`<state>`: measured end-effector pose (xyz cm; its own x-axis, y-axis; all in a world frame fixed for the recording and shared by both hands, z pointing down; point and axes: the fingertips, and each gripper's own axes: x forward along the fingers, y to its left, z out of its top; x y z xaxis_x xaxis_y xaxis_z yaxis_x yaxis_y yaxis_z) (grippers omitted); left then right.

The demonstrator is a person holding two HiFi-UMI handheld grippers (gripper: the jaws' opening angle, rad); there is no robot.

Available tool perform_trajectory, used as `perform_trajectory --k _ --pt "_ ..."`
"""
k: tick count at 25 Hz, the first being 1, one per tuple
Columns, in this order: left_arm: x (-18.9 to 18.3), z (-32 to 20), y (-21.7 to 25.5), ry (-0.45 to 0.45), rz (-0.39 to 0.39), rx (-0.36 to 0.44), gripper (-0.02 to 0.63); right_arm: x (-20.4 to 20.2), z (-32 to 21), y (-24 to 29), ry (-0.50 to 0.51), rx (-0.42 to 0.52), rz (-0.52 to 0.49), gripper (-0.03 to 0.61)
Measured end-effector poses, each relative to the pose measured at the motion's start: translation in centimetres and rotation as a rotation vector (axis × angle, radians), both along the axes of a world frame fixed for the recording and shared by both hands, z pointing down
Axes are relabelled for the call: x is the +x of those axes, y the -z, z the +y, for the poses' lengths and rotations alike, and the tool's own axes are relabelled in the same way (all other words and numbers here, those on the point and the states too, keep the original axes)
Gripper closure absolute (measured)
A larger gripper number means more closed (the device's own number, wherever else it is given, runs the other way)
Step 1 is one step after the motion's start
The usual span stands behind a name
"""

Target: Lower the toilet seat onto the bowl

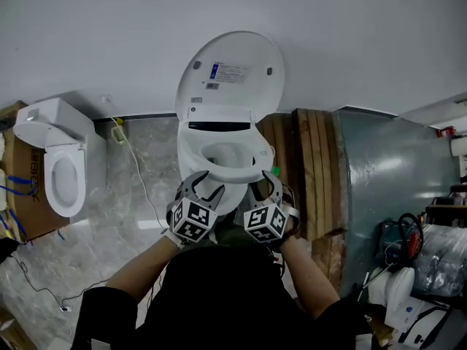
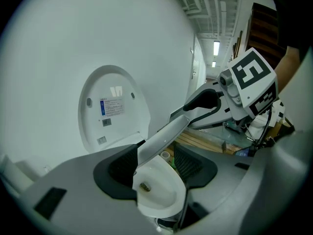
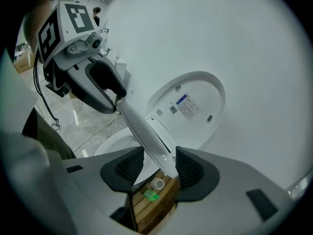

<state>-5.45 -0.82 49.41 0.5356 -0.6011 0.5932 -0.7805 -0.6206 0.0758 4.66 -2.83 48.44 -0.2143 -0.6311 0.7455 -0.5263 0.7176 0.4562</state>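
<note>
We keep the left claw (image 2: 154, 163) and right claw (image 3: 159, 165) spread, each loosely straddling the front rim of the seat (image 2: 166, 133), so that the seat, tilted partway between raised lid (image 1: 230, 68) and bowl (image 2: 159, 192), descends controlled rather than dropping.

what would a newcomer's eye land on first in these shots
A white toilet stands mid-frame against the wall, its lid up. The left gripper and right gripper reach to its front, the tilted seat running between the jaws of each. A second toilet sits off to the left.
</note>
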Motion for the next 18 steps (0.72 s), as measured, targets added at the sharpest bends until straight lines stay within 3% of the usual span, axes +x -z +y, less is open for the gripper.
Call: perform_trajectory --k 5,11,18 --pt "0.1 2.1 -1.4 0.031 -0.016 -0.060 0.376 0.5 0.8 -1.3 0.055 -0.006 -0.008 0.377" --pt "1.2 4.3 -4.0 0.115 0.036 -0.193 0.376 1.0 1.3 -2.4 0.145 0.011 -0.012 0.377" --pt "1.6 4.4 -4.6 0.214 0.095 -0.271 0.376 1.3 2.3 -3.5 0.201 -0.007 -0.013 0.377"
